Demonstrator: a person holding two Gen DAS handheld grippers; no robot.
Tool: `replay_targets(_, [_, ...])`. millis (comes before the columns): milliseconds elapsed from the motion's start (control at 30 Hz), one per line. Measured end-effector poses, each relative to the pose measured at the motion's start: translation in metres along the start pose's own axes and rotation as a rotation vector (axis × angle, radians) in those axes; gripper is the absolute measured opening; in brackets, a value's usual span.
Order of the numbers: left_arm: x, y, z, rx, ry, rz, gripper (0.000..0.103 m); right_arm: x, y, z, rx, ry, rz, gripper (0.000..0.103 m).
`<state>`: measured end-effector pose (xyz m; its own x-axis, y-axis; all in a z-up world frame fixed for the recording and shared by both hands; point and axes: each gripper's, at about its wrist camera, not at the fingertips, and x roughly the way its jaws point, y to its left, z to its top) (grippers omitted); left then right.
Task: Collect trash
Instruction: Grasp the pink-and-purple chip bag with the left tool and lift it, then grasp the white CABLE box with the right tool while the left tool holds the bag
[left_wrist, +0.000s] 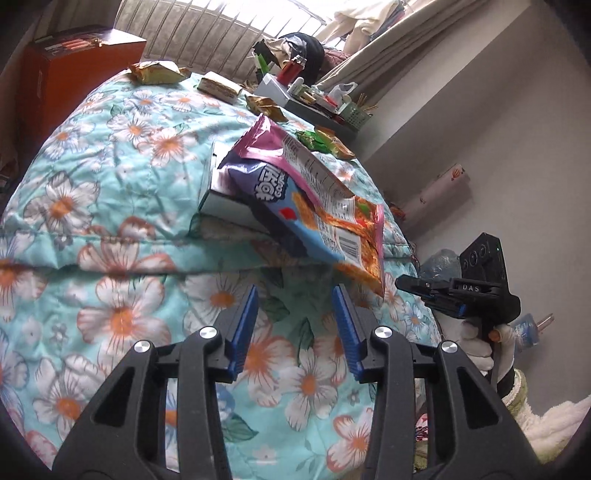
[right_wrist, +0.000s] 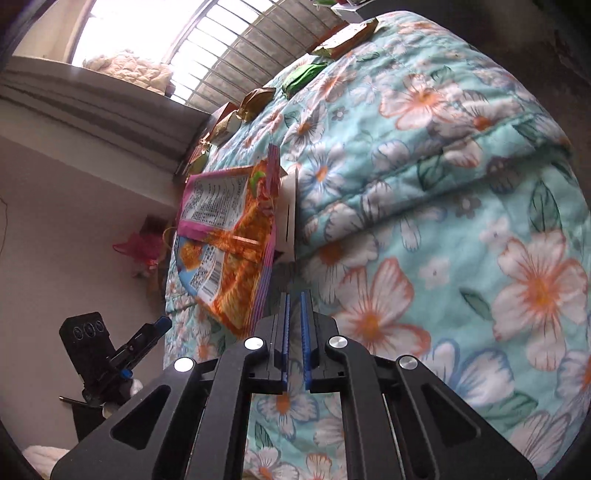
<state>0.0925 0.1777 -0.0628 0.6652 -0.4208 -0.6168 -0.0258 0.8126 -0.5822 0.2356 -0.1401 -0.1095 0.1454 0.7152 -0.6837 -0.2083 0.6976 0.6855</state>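
A purple and orange snack bag (left_wrist: 295, 195) leans on a white box (left_wrist: 221, 199) on the flowered quilt (left_wrist: 110, 177), its lower corner hanging over a fold. My left gripper (left_wrist: 295, 299) is open just below the bag, with only quilt between its blue pads. Off the bed's right edge, my right gripper (left_wrist: 400, 283) has its tip close to the bag's corner, apparently without touching it. In the right wrist view the right gripper (right_wrist: 295, 301) is shut with nothing between its pads, and the bag (right_wrist: 229, 251) lies just to its left. The left gripper (right_wrist: 160, 325) shows at lower left.
More wrappers lie at the bed's far end: gold ones (left_wrist: 159, 72), a wrapped packet (left_wrist: 218, 86), a green one (left_wrist: 317, 142). An orange cabinet (left_wrist: 74, 62) stands far left, a cluttered desk (left_wrist: 314, 99) far right. A bottle (left_wrist: 439, 264) stands by the wall.
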Motion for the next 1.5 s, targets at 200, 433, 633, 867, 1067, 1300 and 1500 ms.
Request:
replay_targets(200, [0.013, 0.015, 0.000, -0.168, 0.005, -0.074, 0.060, -0.015, 0.010, -0.040, -0.075, 0.045, 0.017, 0.007])
replay_targets(433, [0.072, 0.000, 0.015, -0.332, 0.053, -0.158, 0.061, -0.023, 0.030, 0.015, -0.099, -0.082, 0.029, 0.007])
replay_targets(633, [0.096, -0.003, 0.014, -0.452, 0.003, -0.112, 0.045, -0.011, 0.030, 0.022, -0.068, -0.081, 0.071, 0.007])
replay_targets(867, [0.098, -0.006, 0.005, -0.466, -0.006, -0.139, 0.009, -0.014, 0.015, 0.011, -0.024, -0.087, 0.034, 0.007])
replay_targets(1067, [0.047, 0.000, -0.007, -0.346, -0.013, -0.084, 0.005, -0.036, 0.040, 0.030, -0.133, -0.132, 0.004, 0.016])
replay_targets(1300, [-0.017, 0.023, -0.034, -0.263, 0.027, 0.052, 0.004, 0.016, 0.121, 0.058, -0.571, -0.040, -0.135, 0.073])
replay_targets(1500, [-0.046, 0.040, -0.039, -0.249, 0.020, 0.114, 0.004, 0.097, 0.189, 0.044, -1.110, 0.105, -0.293, 0.092])
